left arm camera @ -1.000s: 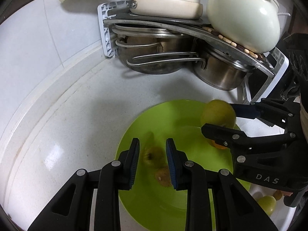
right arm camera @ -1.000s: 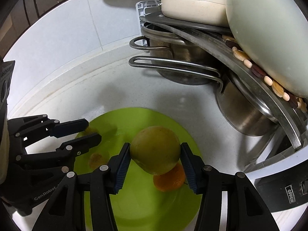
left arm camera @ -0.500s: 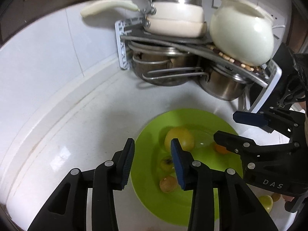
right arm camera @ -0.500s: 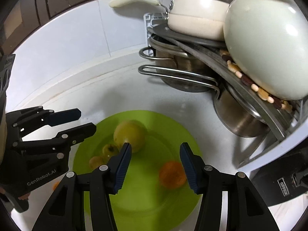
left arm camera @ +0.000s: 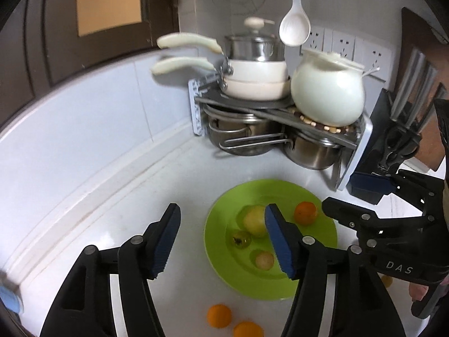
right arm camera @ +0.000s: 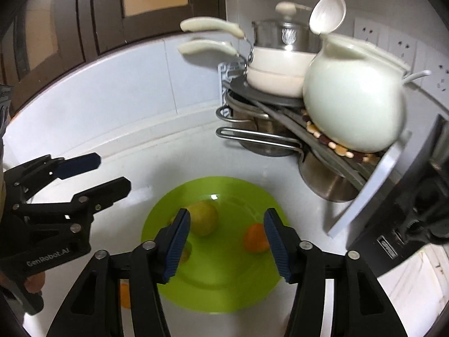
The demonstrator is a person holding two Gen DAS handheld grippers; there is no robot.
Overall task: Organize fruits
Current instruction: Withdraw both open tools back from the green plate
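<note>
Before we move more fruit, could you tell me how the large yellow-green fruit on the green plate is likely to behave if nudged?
The yellow-green fruit looks round, so it would probably roll. The green plate is glossy and shallow, so it may skid toward the orange fruit. It looks firm, likely keeping its shape when squeezed.

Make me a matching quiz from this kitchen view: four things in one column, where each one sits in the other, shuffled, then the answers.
Things:
1. yellow-green fruit
2. two loose oranges
3. white pot
4. white spoon

Places:
A. hanging against the wall
B. on the green plate
C. on the counter, off the plate
D. on top of the corner rack

Pairs: 1-B, 2-C, 3-D, 4-A
</note>
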